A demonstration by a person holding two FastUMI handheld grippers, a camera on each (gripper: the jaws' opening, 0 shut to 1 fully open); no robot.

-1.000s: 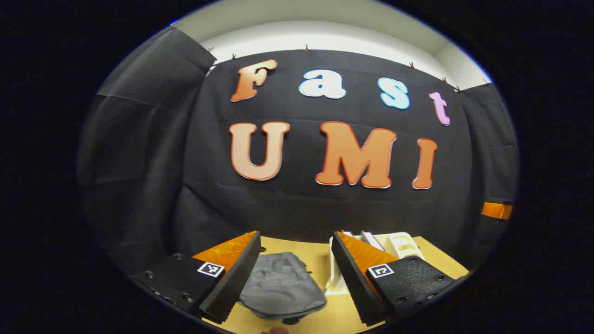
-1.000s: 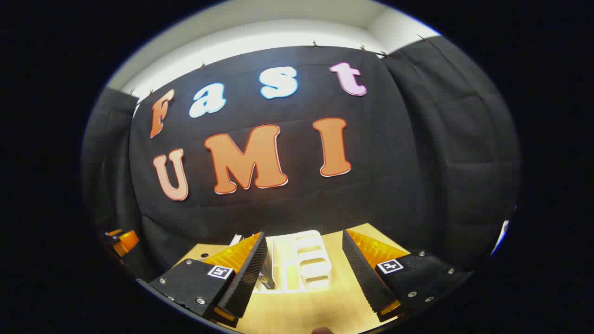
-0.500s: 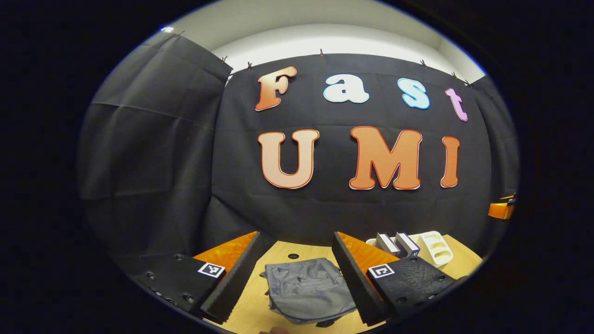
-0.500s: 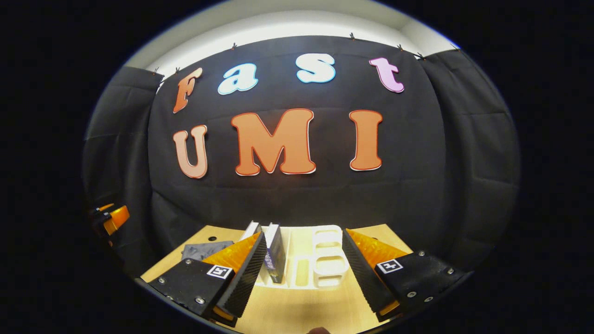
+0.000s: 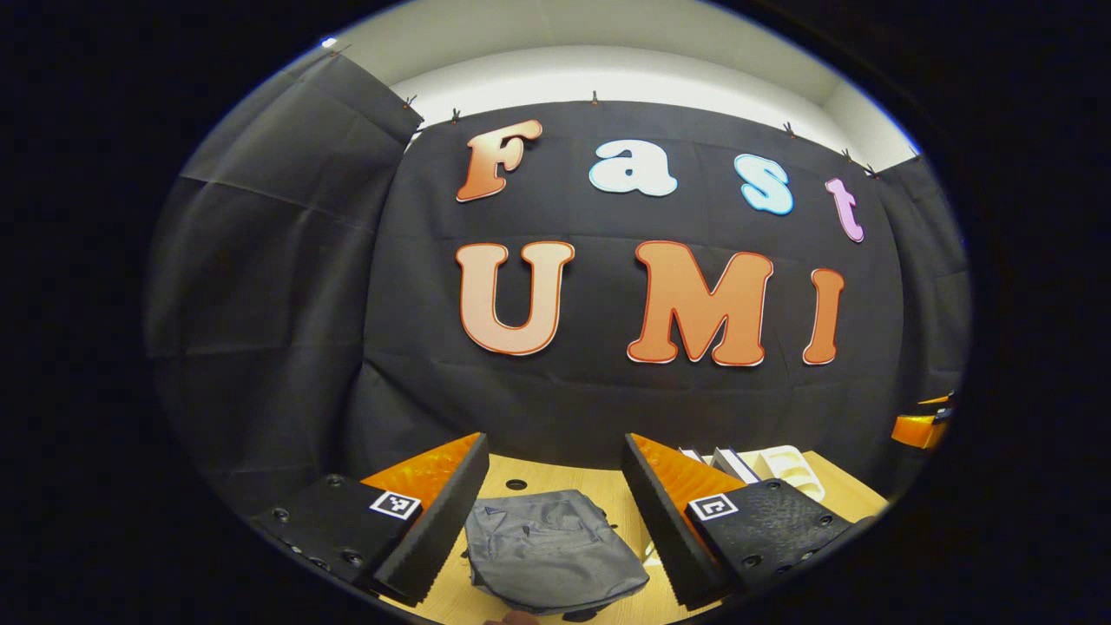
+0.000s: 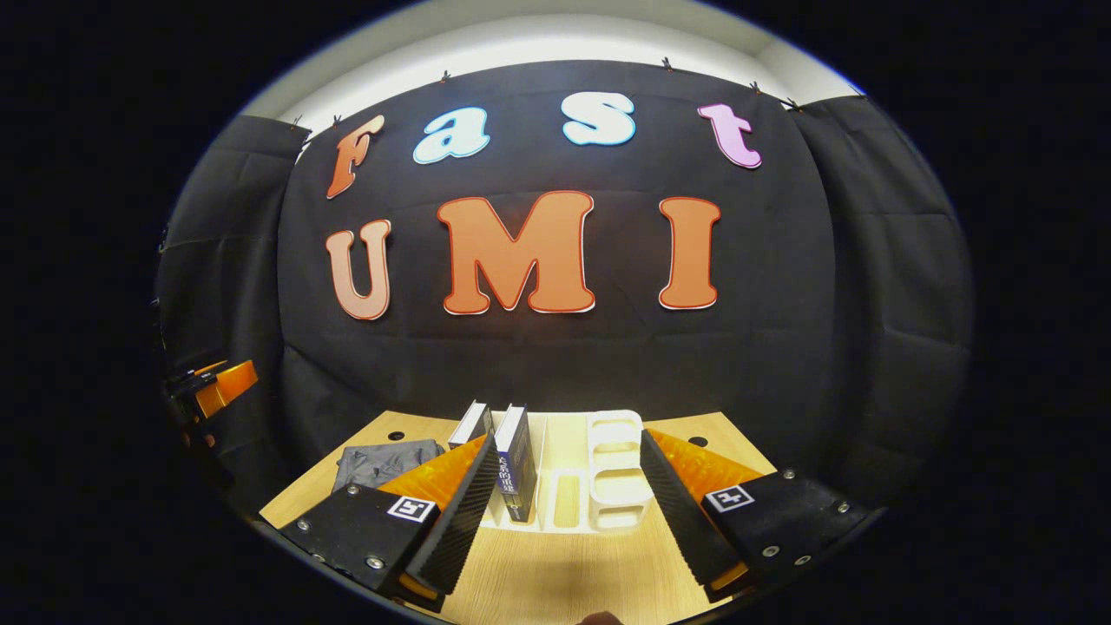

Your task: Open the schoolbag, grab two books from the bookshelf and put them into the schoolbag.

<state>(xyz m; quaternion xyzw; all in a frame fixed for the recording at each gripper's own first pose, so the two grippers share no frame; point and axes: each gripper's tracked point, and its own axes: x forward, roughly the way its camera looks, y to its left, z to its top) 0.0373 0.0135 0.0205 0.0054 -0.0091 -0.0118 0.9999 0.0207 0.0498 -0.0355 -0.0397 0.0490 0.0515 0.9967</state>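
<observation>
We hold the left gripper (image 5: 555, 529) up above the wooden table (image 5: 608, 486), and its two fingers are wide apart with nothing between them. Looking down between them, we see the grey schoolbag (image 5: 551, 551) lying flat on the table. Its flap looks closed. Bare table shows past the bag's far edge, up to the black cloth wall (image 5: 260, 304). There is a small round hole (image 5: 516, 484) in the table there.

We hold the right gripper (image 6: 568, 521) above the table (image 6: 564, 573) too. Its fingers are also spread wide and hold nothing. Straight ahead of it stands the white bookshelf (image 6: 599, 477). Two books (image 6: 503, 456) stand up in the shelf's left slots, side by side. The nearer book is just beside our left finger (image 6: 464, 512), and we cannot tell if they touch. The slots to the right of the books are open. The schoolbag (image 6: 382, 460) lies left of the shelf, near the table's left edge. Bare wood lies between us and the shelf's front edge. Far to the left we see a bit of the other gripper (image 6: 213, 389).
</observation>
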